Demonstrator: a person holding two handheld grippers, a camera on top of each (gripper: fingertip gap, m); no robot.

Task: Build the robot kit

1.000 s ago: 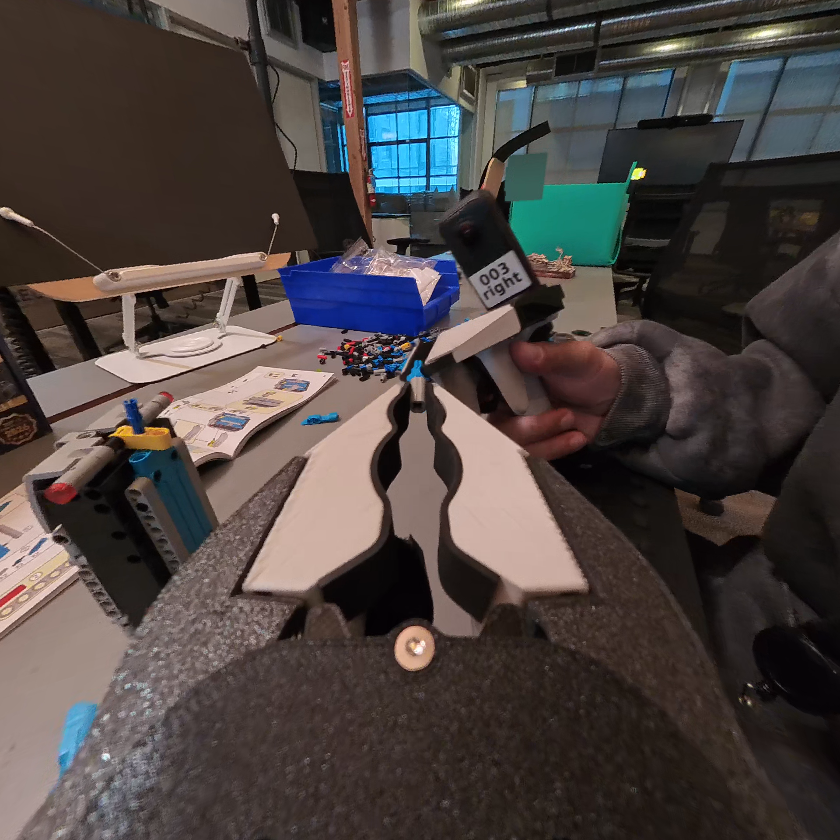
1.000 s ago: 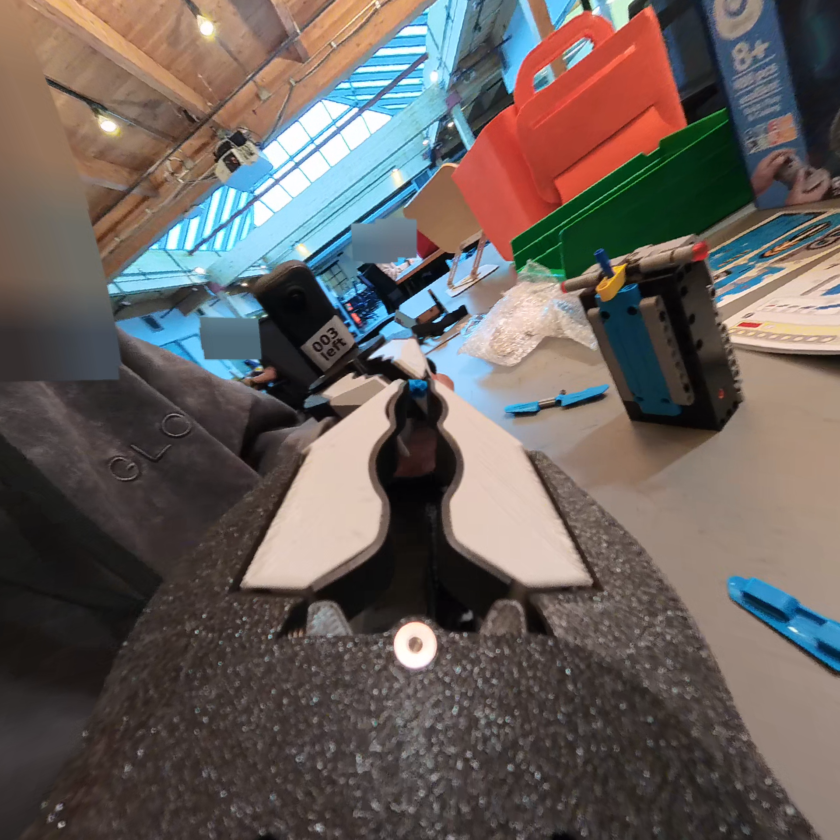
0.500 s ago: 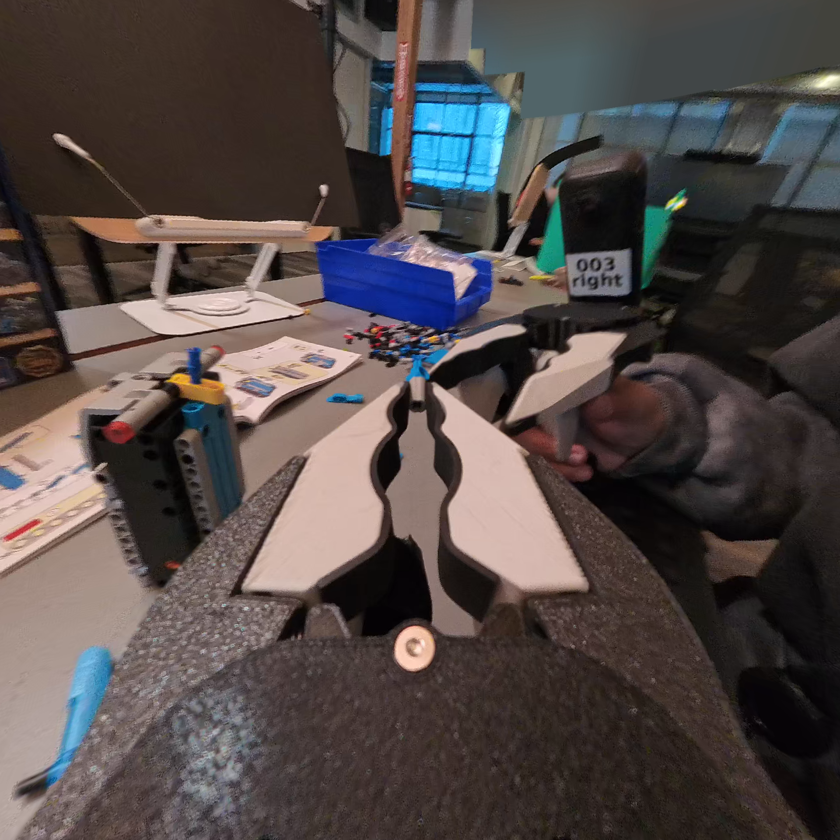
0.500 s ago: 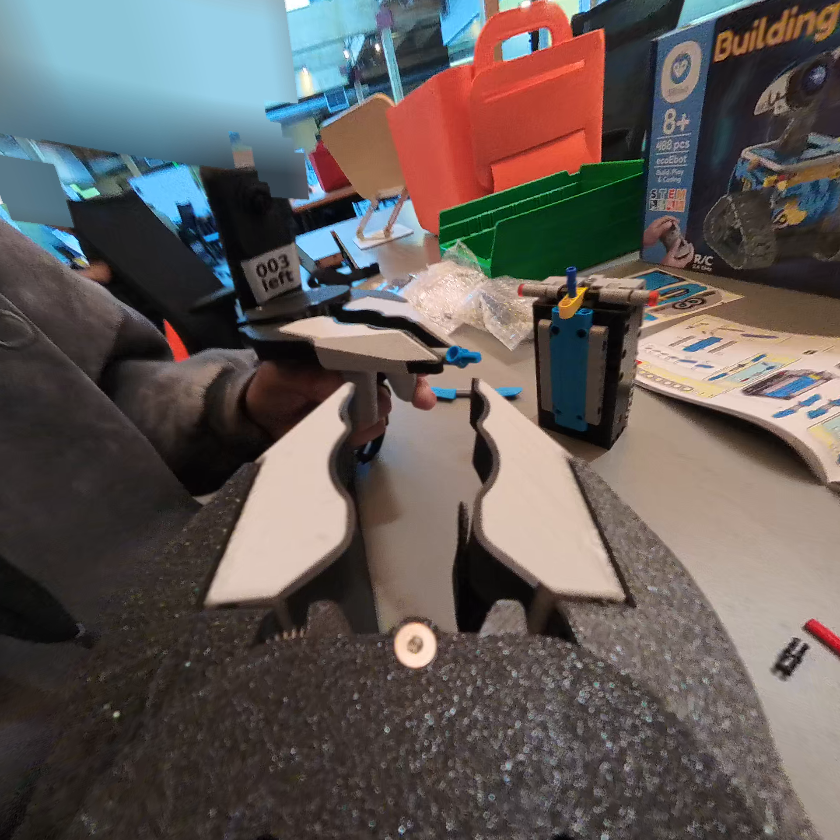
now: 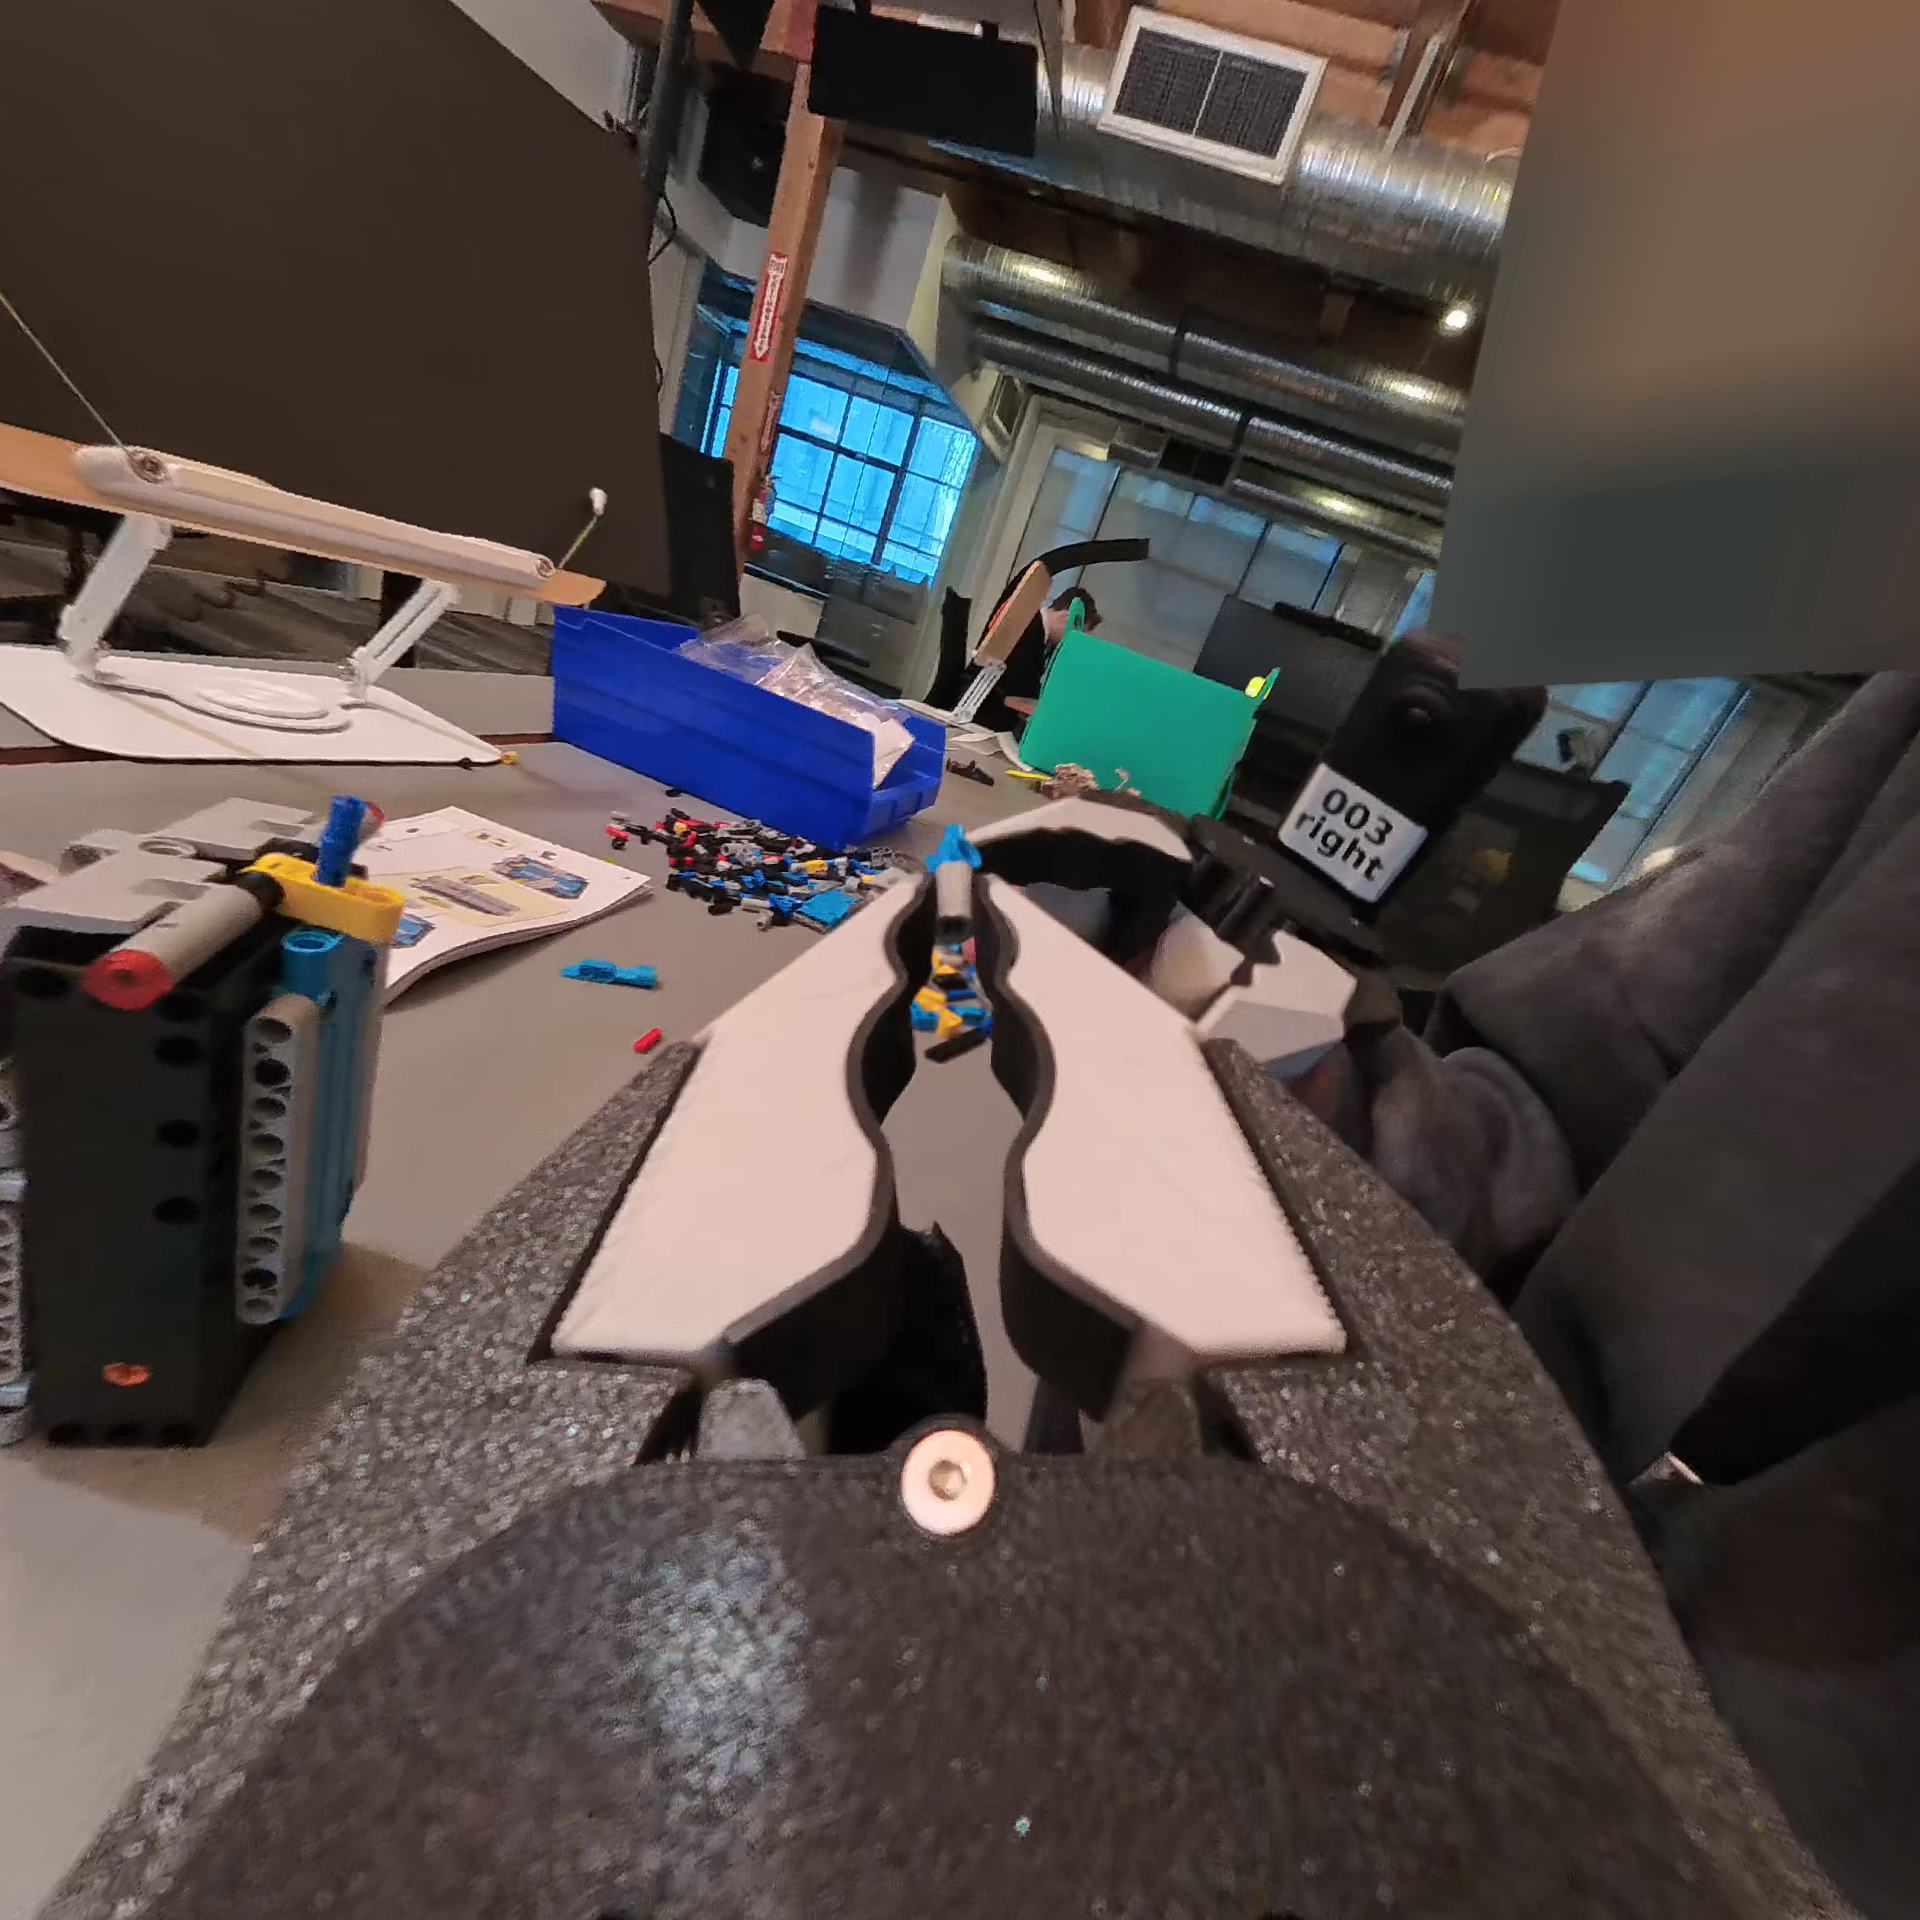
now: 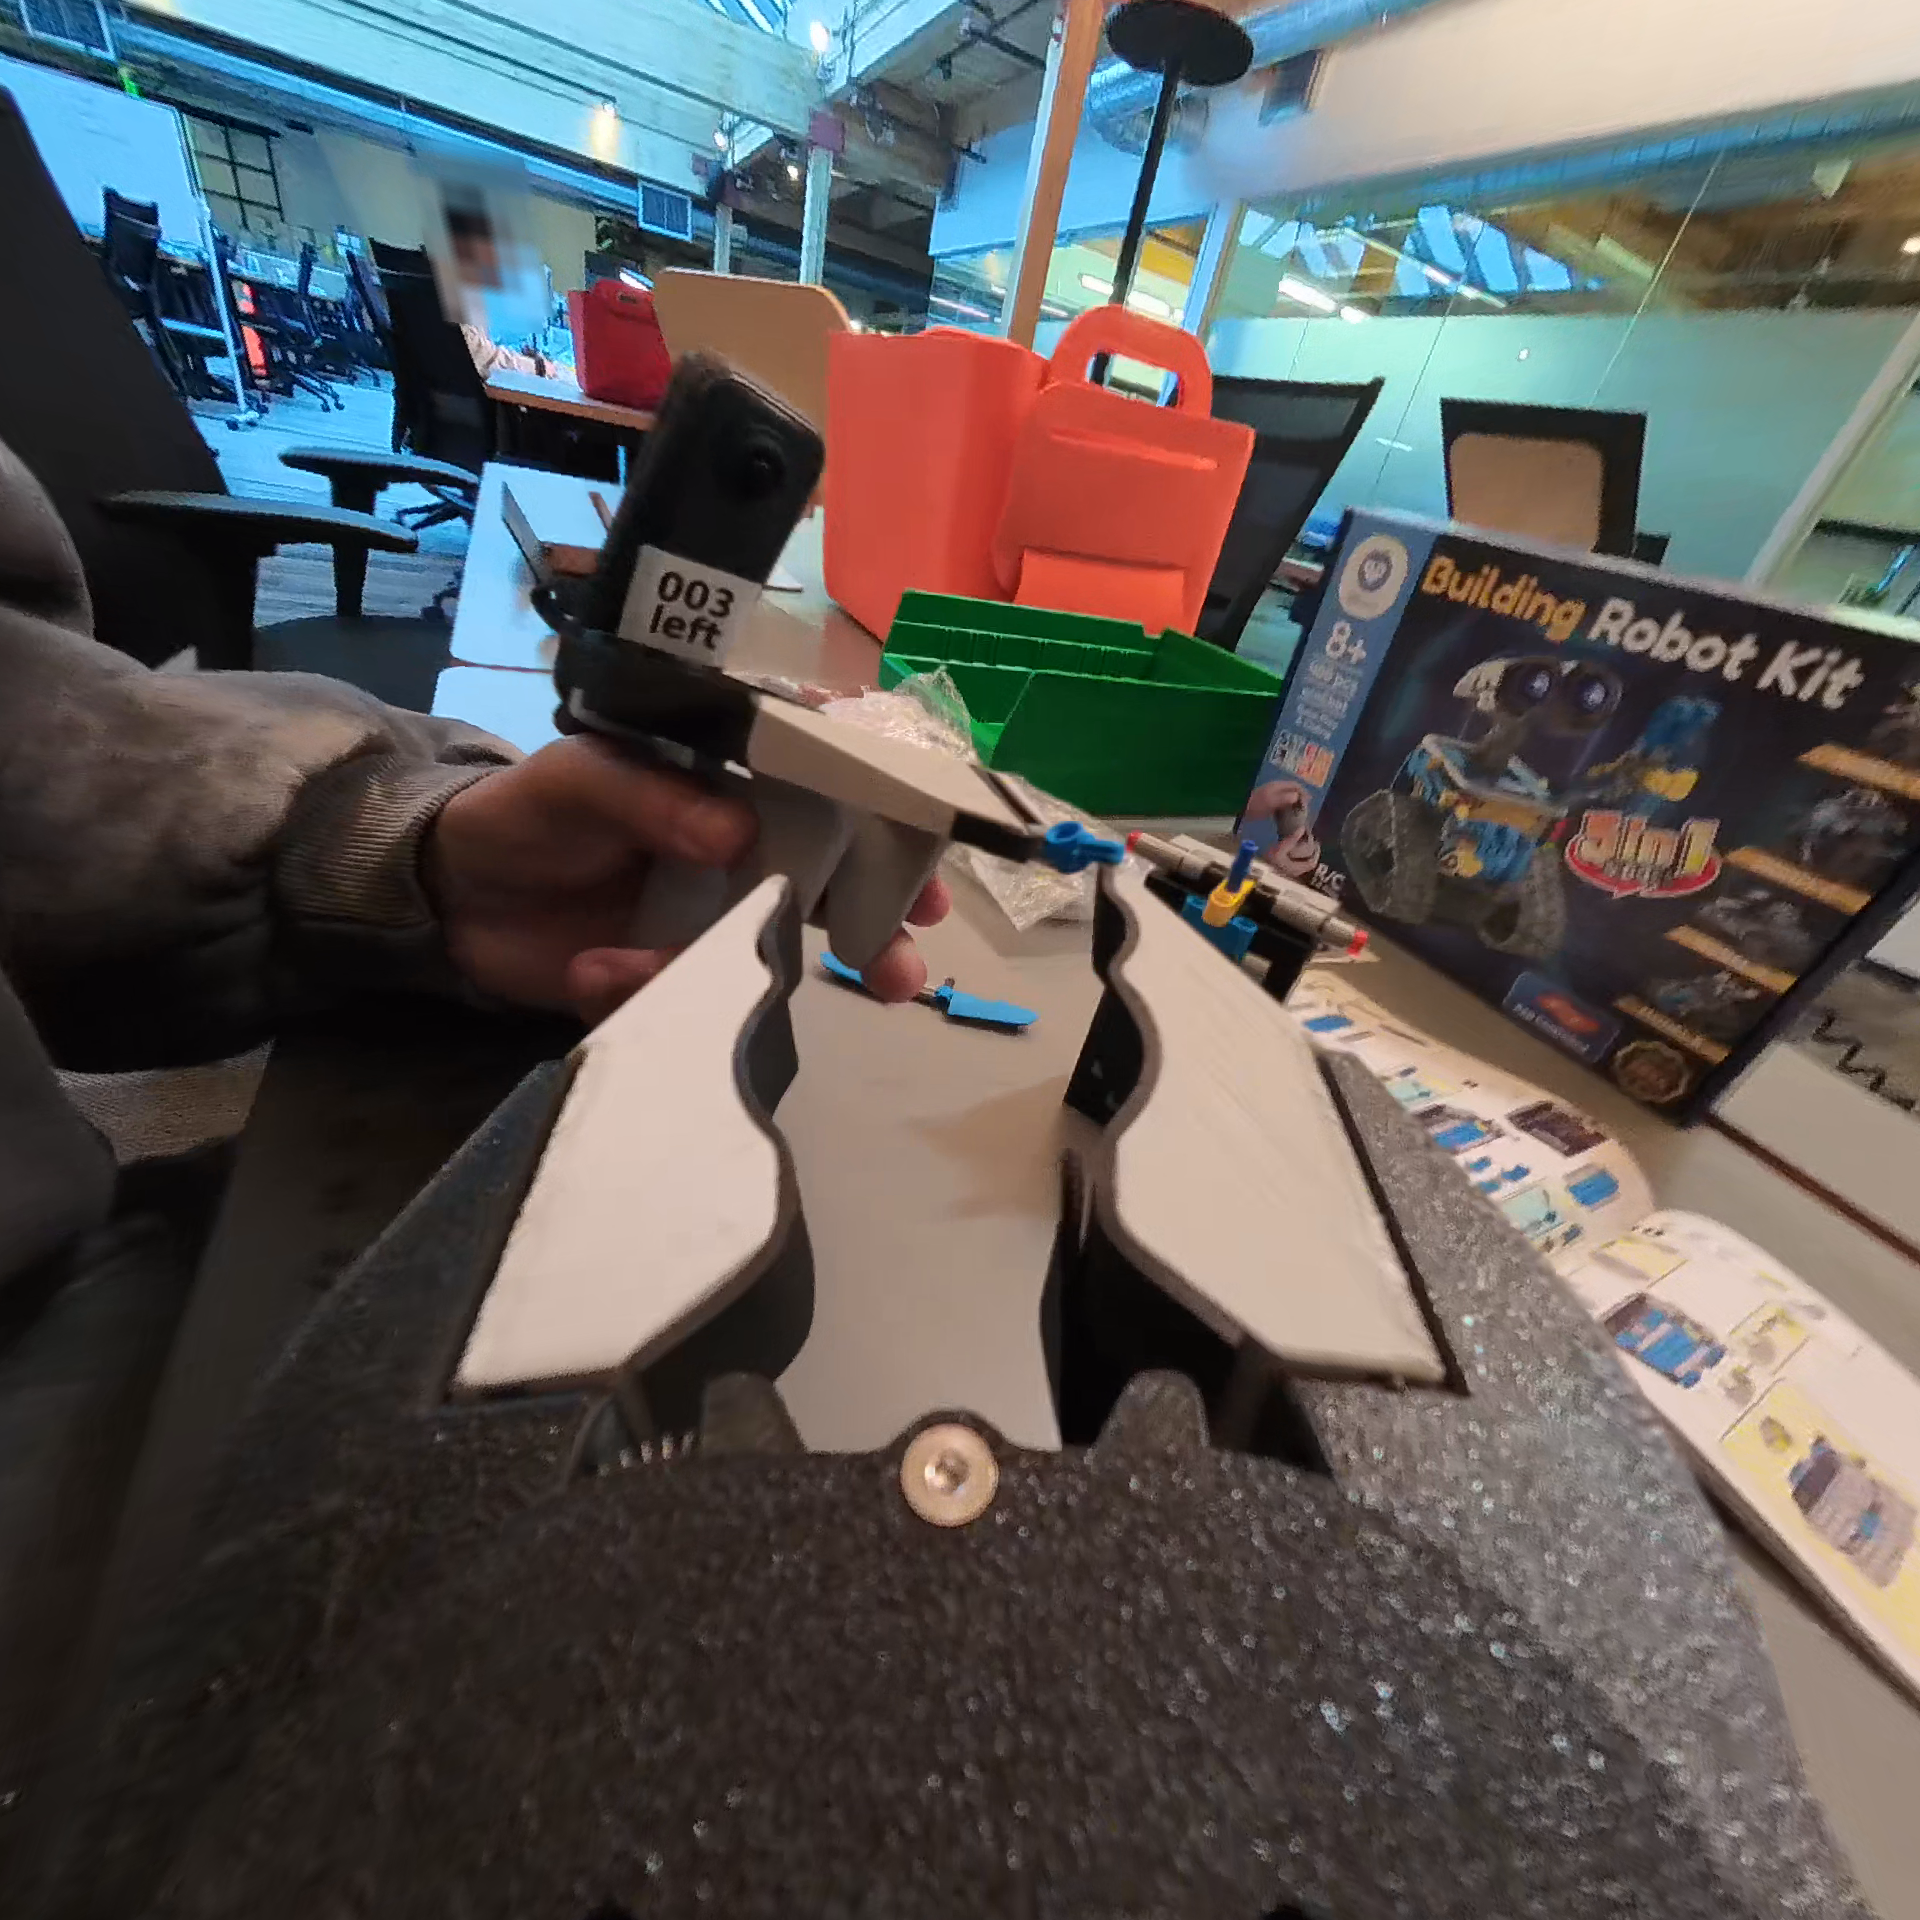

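Left claw (image 5: 951,902): pressed together on a small grey rod with a blue connector (image 5: 952,854) at its tip, which is held up off the grey tabletop (image 5: 499,1049). In the right wrist view the same blue connector (image 6: 1081,844) sticks out past the shut tips of my left claw (image 6: 1013,831), with my hand (image 6: 623,883) wrapped around the handle. Going left to right in the left wrist view: at far left a black, grey and blue brick block (image 5: 177,1122) stands upright on the tabletop, with a red-tipped grey rod and a yellow piece lying across its top. Just behind it lies an open instruction booklet (image 5: 499,894). A loose blue piece (image 5: 610,974) and a tiny red pin (image 5: 647,1037) lie near the booklet. A scattered pile of small parts (image 5: 769,862) sits further back, in front of a blue bin (image 5: 727,738). My right claw (image 5: 1091,831) shows just right of the left claw's tip. Right claw (image 6: 940,904): spread wide, pinching nothing, tips above the tabletop. Between its fingers I see a flat blue piece (image 6: 982,1006) lying on the tabletop. The brick block (image 6: 1236,925) stands just behind the right finger. Beyond that are a green tray (image 6: 1091,696), an orange bag (image 6: 1039,478), and at far right a kit box (image 6: 1600,790).
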